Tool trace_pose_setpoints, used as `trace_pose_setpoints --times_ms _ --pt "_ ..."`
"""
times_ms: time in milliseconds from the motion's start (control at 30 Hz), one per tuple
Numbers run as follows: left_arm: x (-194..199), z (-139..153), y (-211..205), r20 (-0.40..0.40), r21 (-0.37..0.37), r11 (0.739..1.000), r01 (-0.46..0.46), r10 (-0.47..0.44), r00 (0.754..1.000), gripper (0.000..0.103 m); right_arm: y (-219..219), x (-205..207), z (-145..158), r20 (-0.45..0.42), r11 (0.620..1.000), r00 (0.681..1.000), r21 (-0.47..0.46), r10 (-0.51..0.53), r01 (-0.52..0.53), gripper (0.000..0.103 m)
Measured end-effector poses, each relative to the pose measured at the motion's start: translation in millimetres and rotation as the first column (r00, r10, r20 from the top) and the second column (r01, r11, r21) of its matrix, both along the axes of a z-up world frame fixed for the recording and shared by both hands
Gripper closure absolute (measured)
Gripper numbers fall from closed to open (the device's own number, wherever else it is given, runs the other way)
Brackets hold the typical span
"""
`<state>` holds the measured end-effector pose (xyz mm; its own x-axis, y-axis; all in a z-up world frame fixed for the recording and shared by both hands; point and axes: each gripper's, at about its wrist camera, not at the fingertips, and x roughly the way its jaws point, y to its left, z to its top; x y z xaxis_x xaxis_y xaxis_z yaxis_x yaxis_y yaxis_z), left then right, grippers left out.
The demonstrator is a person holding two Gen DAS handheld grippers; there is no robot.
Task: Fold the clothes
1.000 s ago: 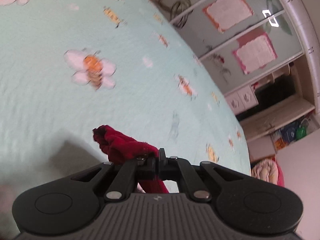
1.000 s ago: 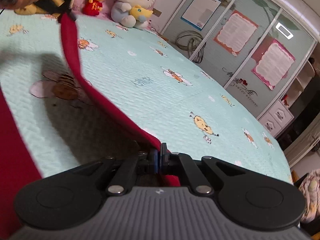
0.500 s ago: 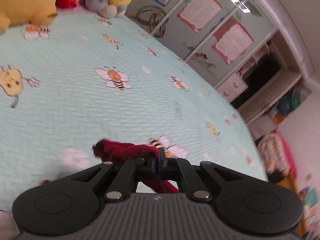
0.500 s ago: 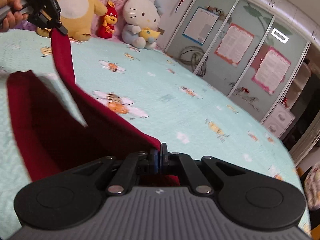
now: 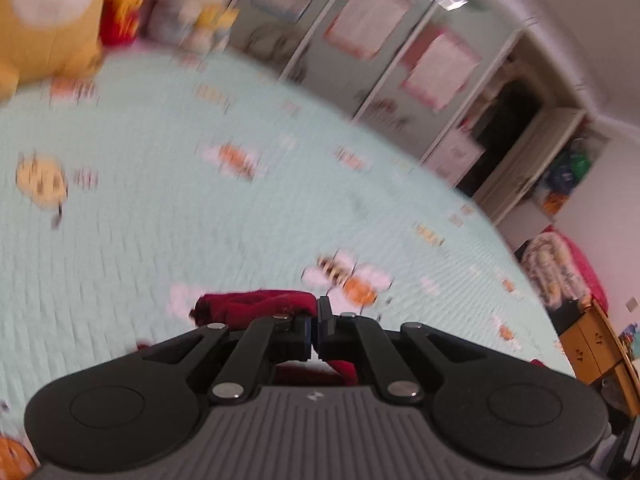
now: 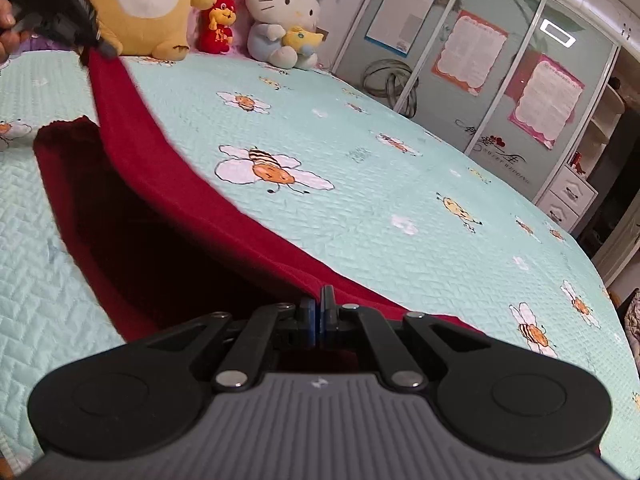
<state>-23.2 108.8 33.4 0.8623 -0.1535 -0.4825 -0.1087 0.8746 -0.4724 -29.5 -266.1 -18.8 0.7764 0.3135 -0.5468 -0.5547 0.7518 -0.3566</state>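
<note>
A dark red garment (image 6: 160, 184) stretches over the pale green bee-print bed cover (image 6: 400, 184) between my two grippers. My right gripper (image 6: 318, 300) is shut on its near corner. In the right wrist view the left gripper (image 6: 94, 50) sits far up at the left, shut on the other corner, with the cloth edge taut between them and a fold sagging onto the bed below. In the blurred left wrist view my left gripper (image 5: 318, 312) is shut on a bunched bit of the red garment (image 5: 256, 304).
Plush toys line the head of the bed: a yellow bear (image 6: 140, 4), a small red figure (image 6: 218, 20) and a white cat (image 6: 280, 12). Glass-door wardrobes (image 6: 500, 72) stand along the right, with white drawers (image 6: 568, 196) beside the bed's edge.
Both grippers have swept across the bed with the red garment held. The cloth now lies lower and more spread on the cover, and the left view has rolled towards the plush toys.
</note>
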Motion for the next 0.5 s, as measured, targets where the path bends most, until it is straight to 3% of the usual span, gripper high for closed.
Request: trace_pose_setpoints --times_ms 67,133,233,333,500 --pt "-13.7 -33.1 6.5 -0.048 -0.023 0.999 -0.037 0.035 0.998 0.102 3.8 -3.4 -12.1 -0.026 0.999 1.0 -0.032 0.01 -0.011 0.103" --pt "-21.8 -80.4 10.5 -0.163 -0.063 0.995 -0.081 0.07 0.984 0.102 7.6 -6.9 -26.0 -0.055 0.998 0.998 -0.067 0.019 -0.023 0.103" --pt "-31.5 -122.8 5.4 -0.225 -0.08 0.989 -0.126 0.105 0.969 0.102 12.9 -11.7 -45.6 -0.095 0.992 0.995 -0.119 0.028 -0.039 0.103" --pt "-36.0 -130.1 3.7 -0.185 -0.11 0.98 -0.169 0.147 0.972 0.1 16.2 -15.9 -52.8 -0.098 0.988 0.995 -0.149 0.022 -0.036 0.103" --pt "-30.4 -127.2 5.6 -0.183 -0.13 0.972 -0.196 0.171 0.968 0.09 18.1 -11.9 -54.1 -0.098 0.989 0.995 -0.145 0.003 -0.018 0.103"
